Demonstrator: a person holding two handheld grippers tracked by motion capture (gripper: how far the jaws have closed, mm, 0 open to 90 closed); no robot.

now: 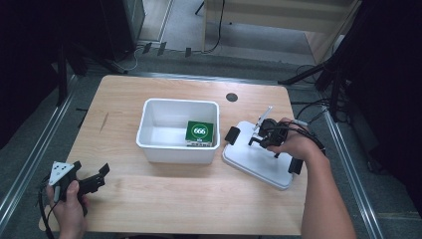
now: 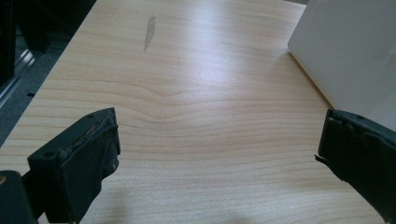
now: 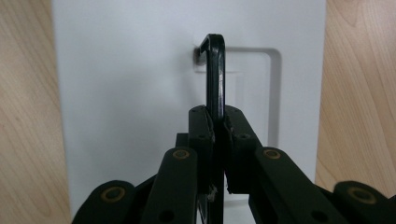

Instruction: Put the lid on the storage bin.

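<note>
Lid handle (image 3: pixel 215 74), pinched between right gripper (image 3: pixel 217 122) fingers (image 3: pixel 201 126)

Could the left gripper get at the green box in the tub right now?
Probably yes: the left gripper is open and idle, the tub is uncovered, and the green box lies exposed; the lid sits aside.
</note>
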